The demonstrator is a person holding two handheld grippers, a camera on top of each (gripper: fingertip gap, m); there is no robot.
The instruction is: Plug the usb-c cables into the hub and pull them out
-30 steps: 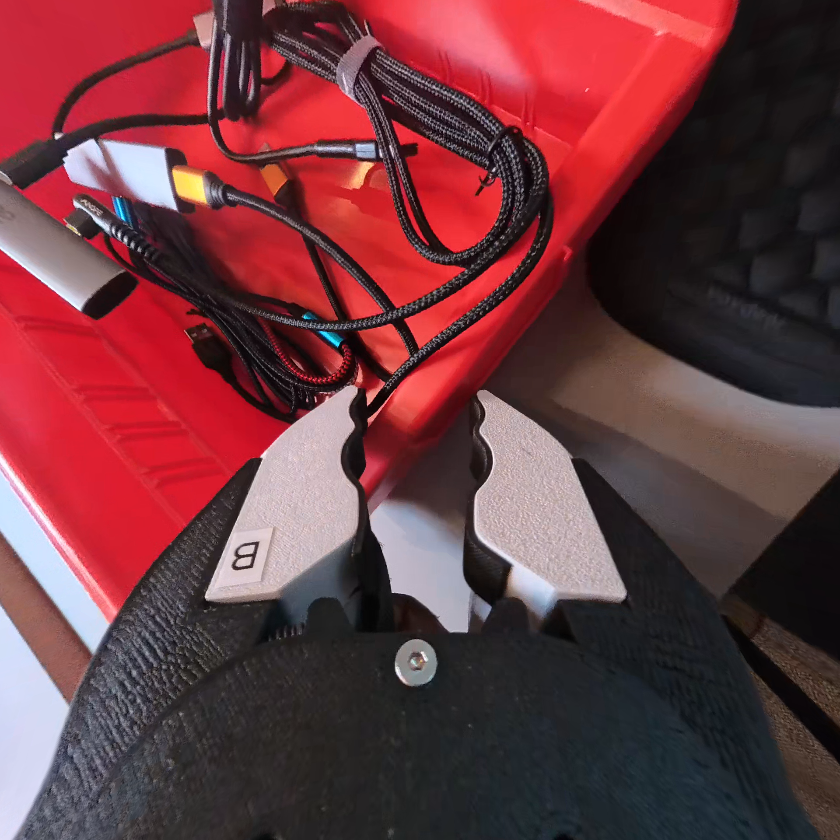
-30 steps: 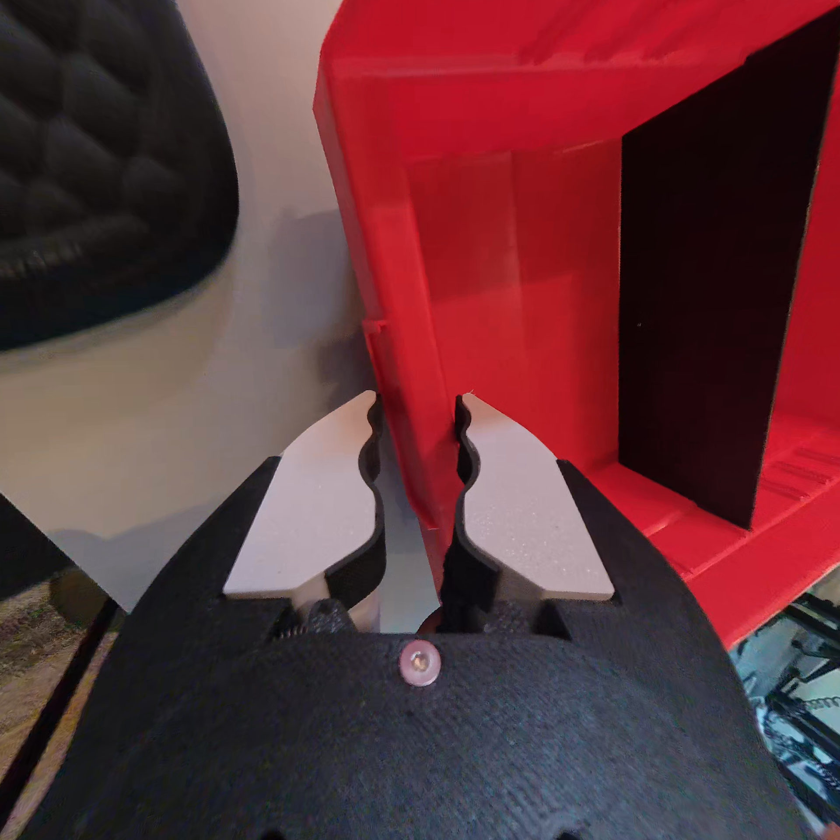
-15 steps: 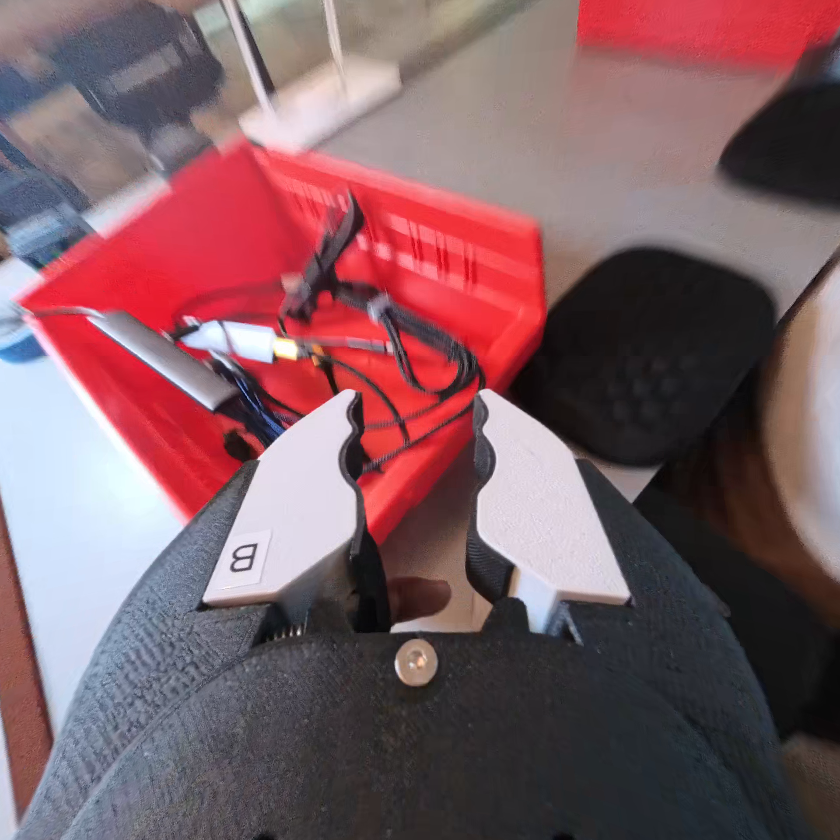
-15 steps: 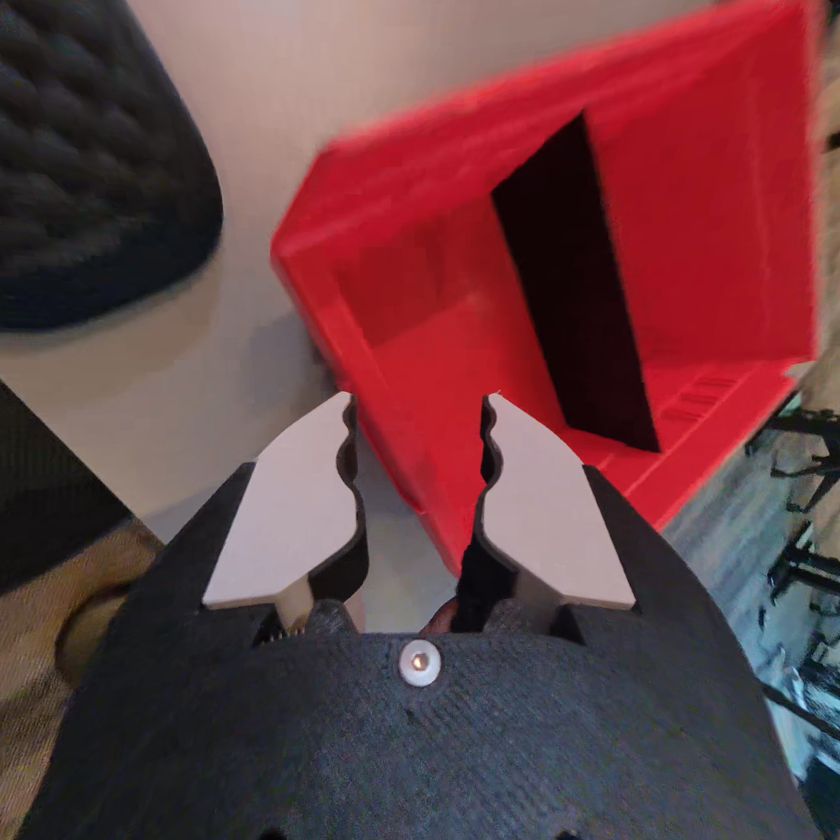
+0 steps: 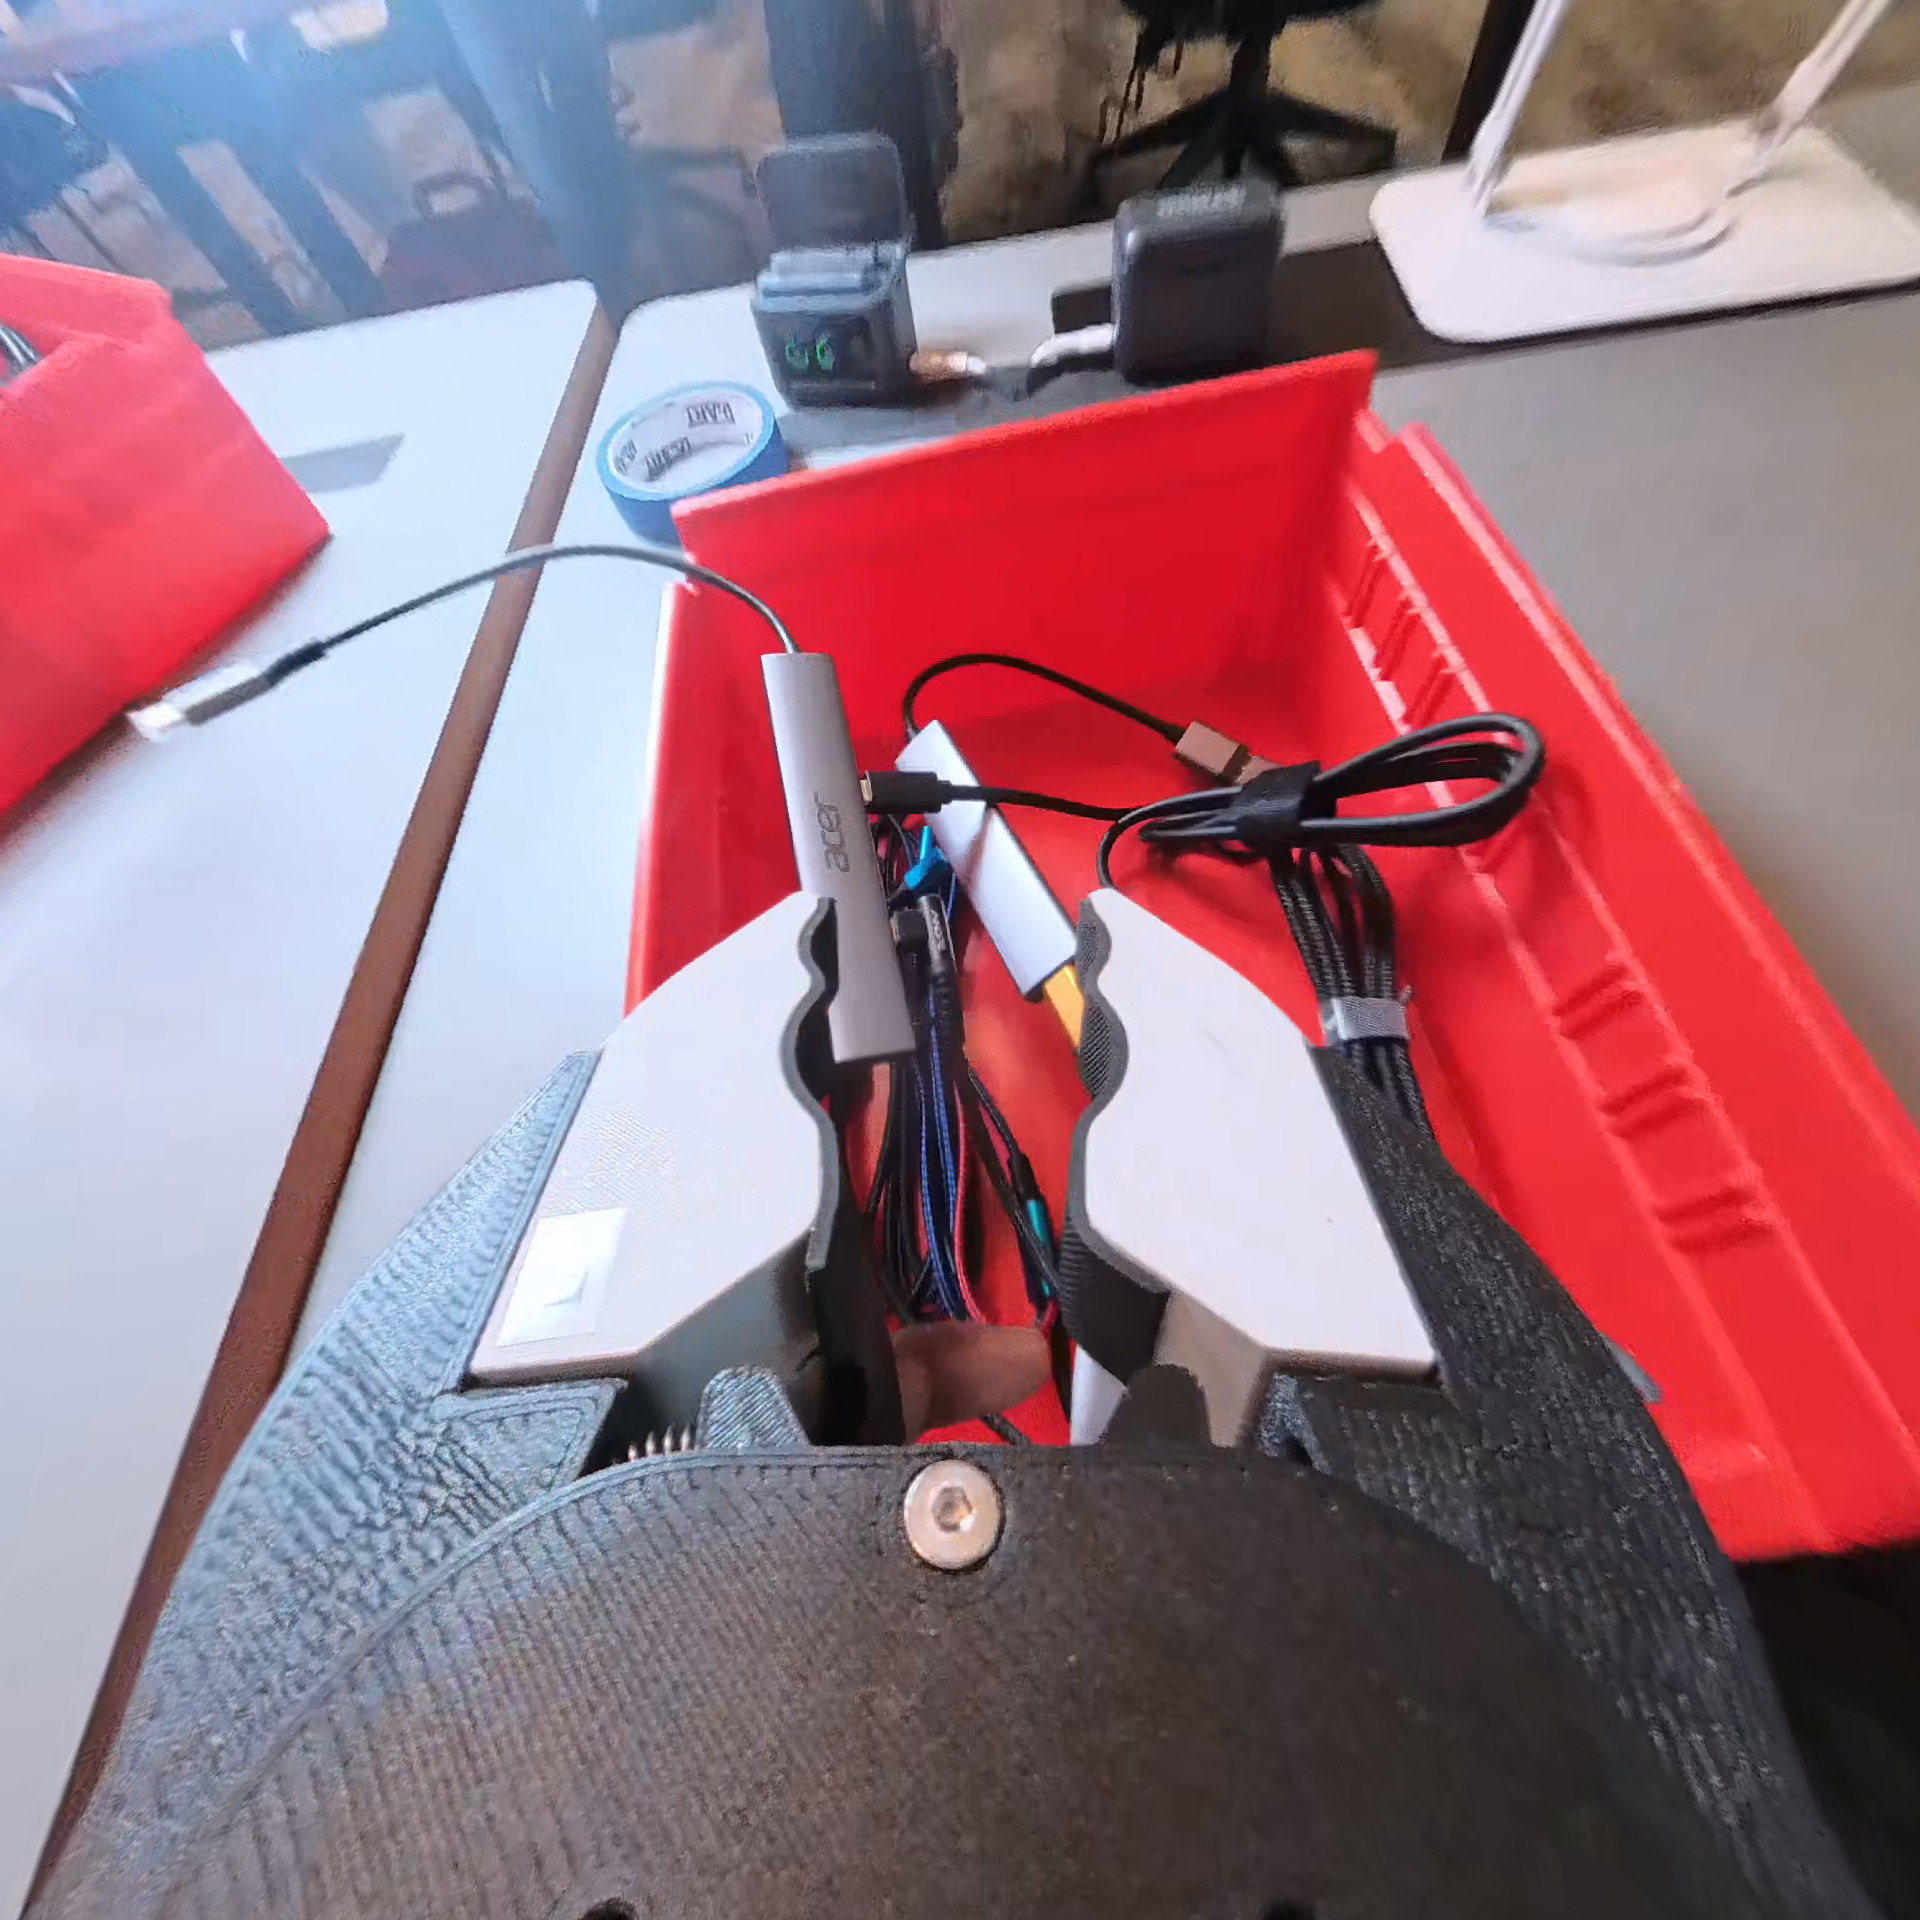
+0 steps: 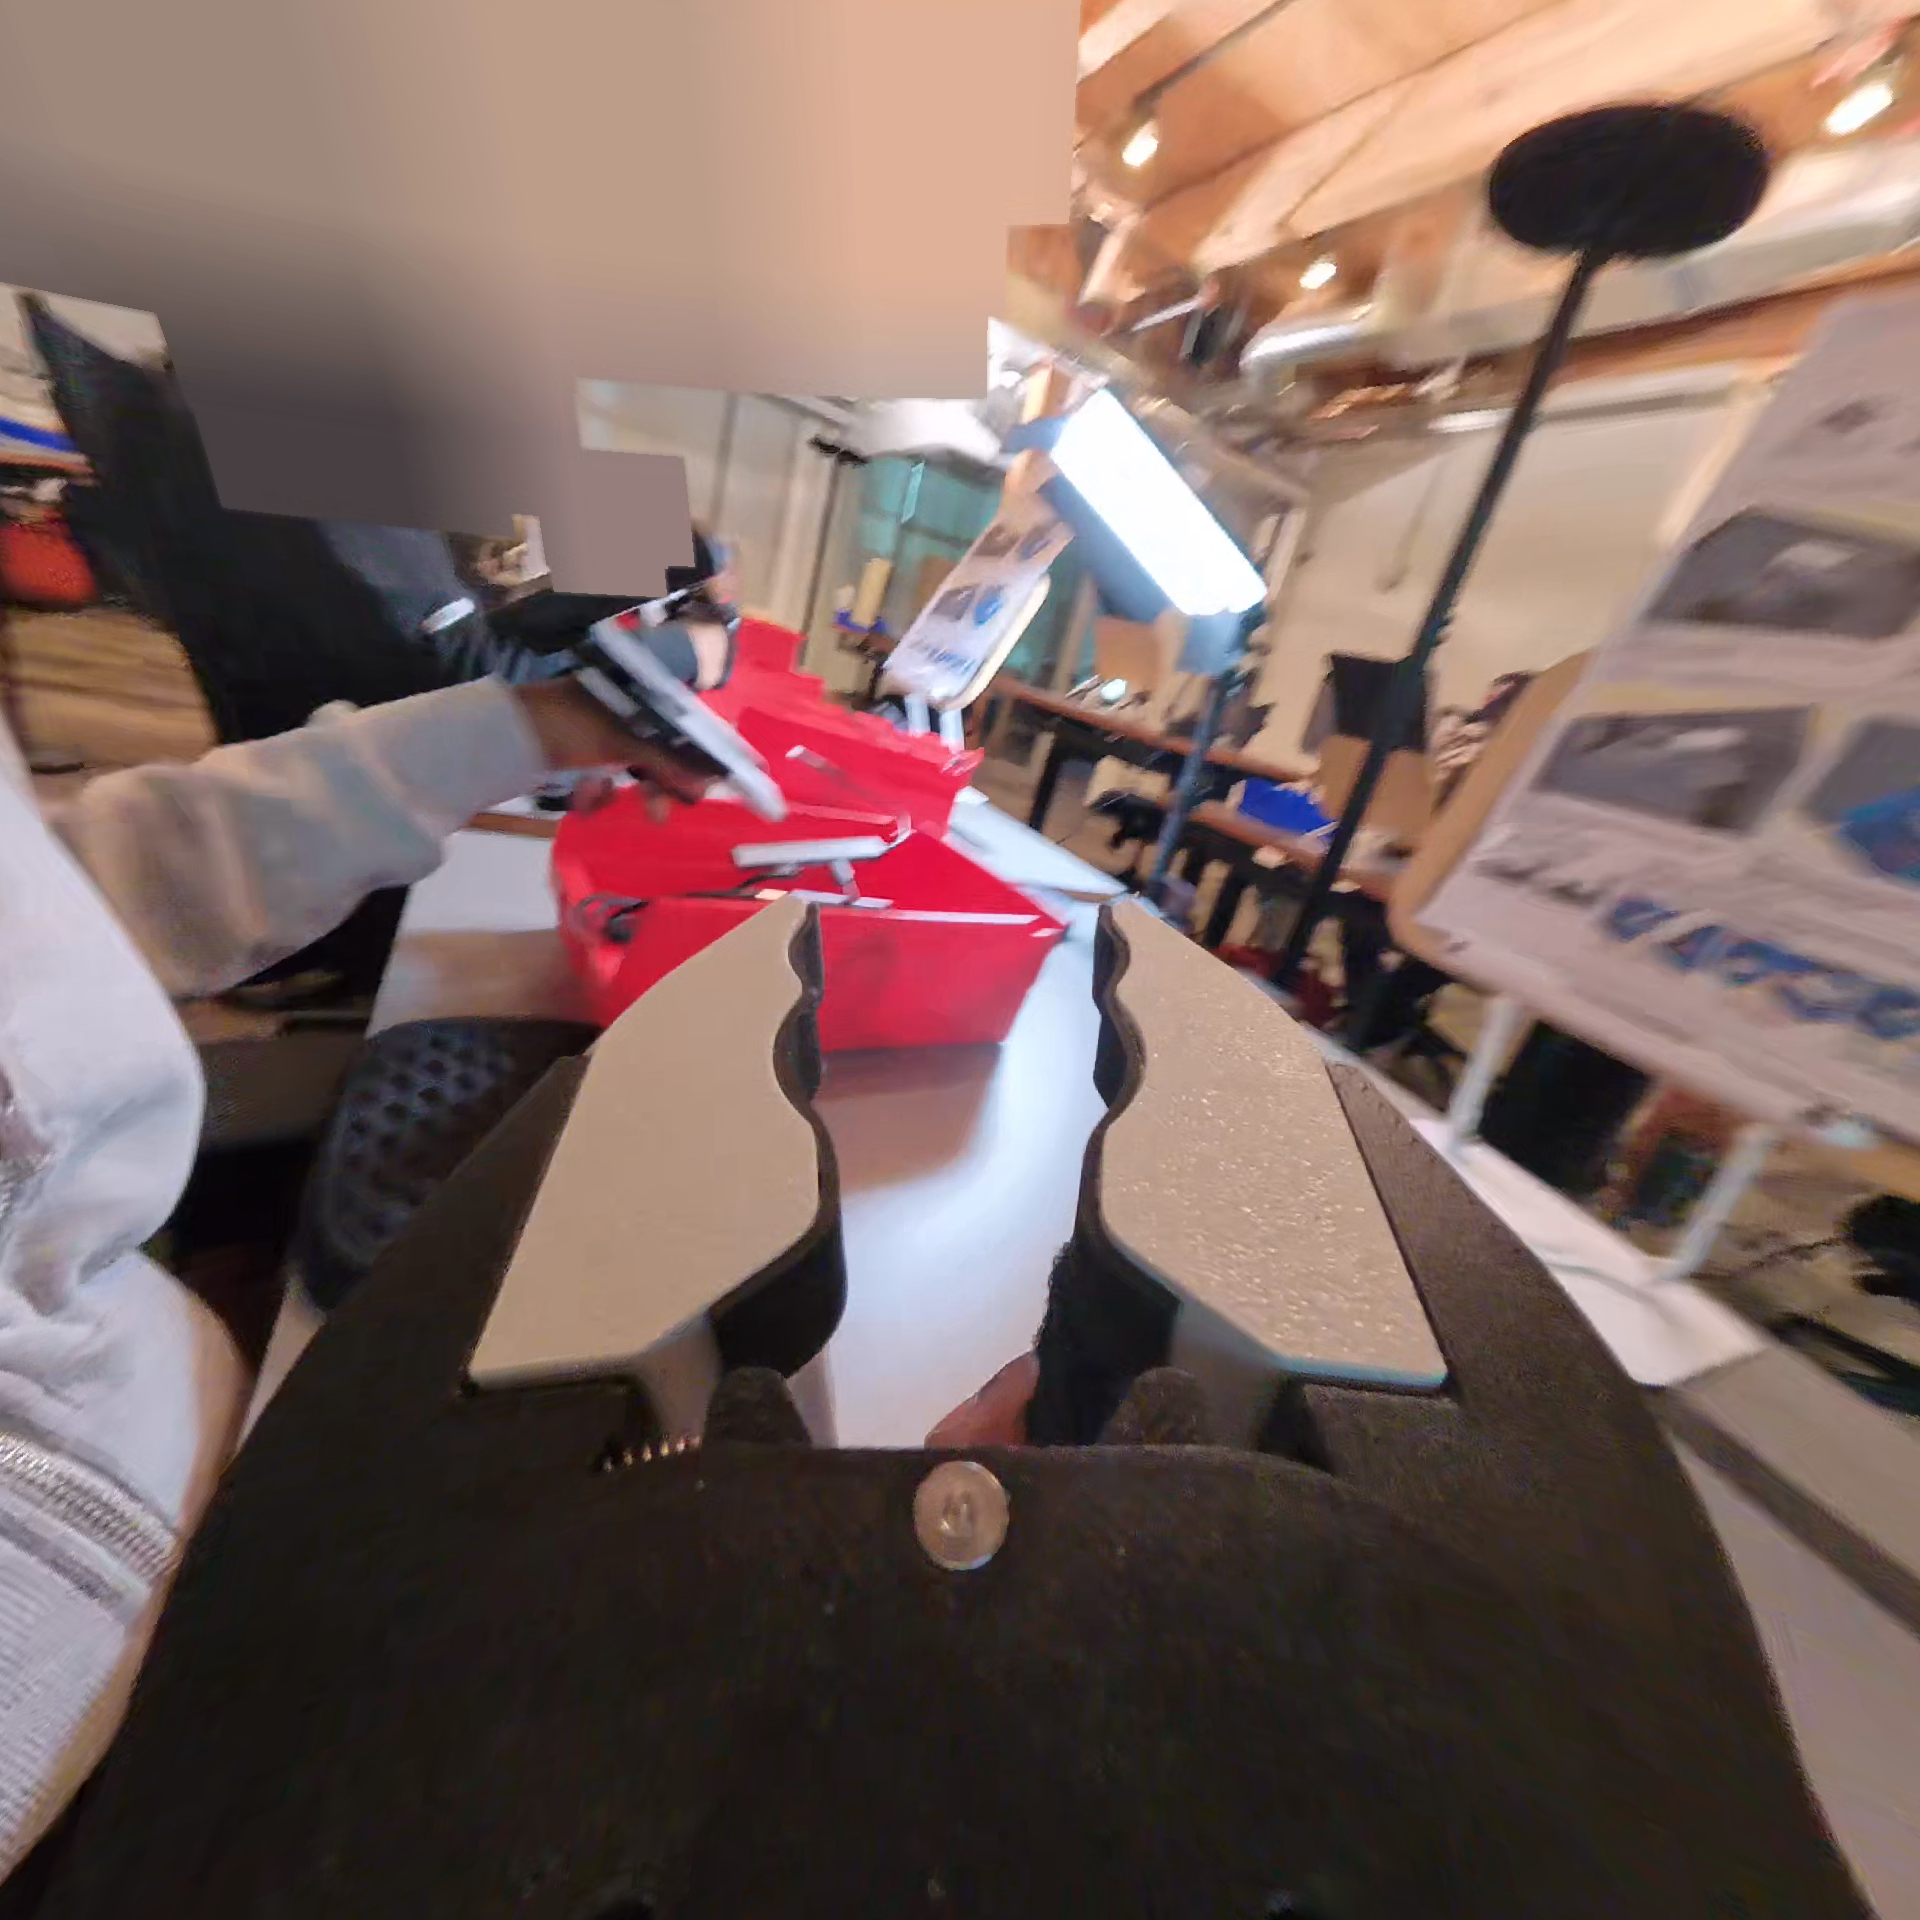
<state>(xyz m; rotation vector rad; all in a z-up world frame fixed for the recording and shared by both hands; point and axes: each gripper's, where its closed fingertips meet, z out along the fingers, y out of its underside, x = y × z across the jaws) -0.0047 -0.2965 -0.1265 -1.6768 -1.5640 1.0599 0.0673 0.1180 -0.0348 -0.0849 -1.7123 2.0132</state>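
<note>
Your left tongs [image 5: 951, 925] have swung back over the bin [image 5: 1558, 935], released and empty, with the hub [image 5: 836, 862] between their tips among the cables [image 5: 1320, 810]. Your right tongs [image 6: 951, 935], released, have lifted away.

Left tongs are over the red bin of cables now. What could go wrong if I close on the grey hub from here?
1. The left tongs are open and the grey hub sits against the left finger, off centre, so closing may push or twist it.
2. Loose cables lie under the gap and could get pinched too.
3. The hub's own lead hangs over the red bin wall onto the table; lifting may drag it.
</note>
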